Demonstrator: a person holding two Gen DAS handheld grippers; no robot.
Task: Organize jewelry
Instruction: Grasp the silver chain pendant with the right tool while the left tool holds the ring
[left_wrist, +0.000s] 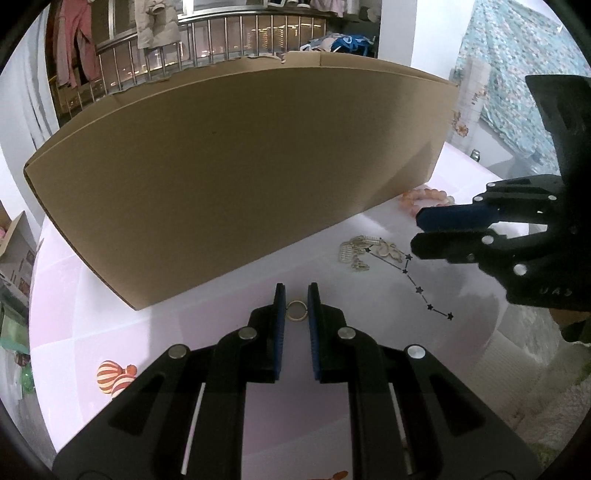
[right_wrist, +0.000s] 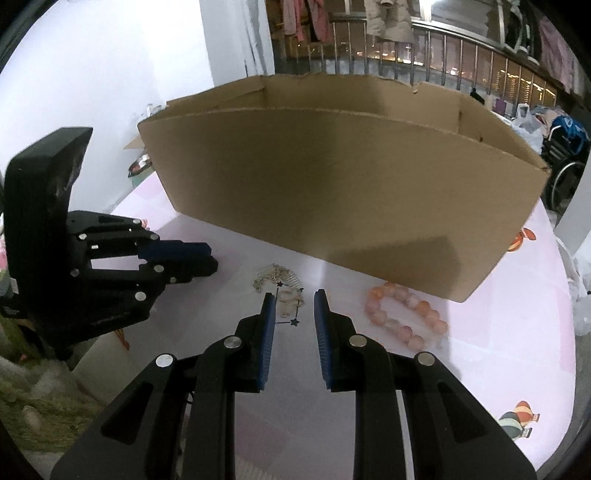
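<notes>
A: Reaching low, left gripper (left_wrist: 296, 295) has its jaws parted around a small metal ring (left_wrist: 296, 310) on the glossy pink table (left_wrist: 369, 369).
B: Right gripper (right_wrist: 295, 299)?
A: Jaws apart too, over the silver chain (right_wrist: 279, 284). Round pink bead bracelet (right_wrist: 404, 319) beside the plain cardboard box (right_wrist: 332, 192).
</notes>
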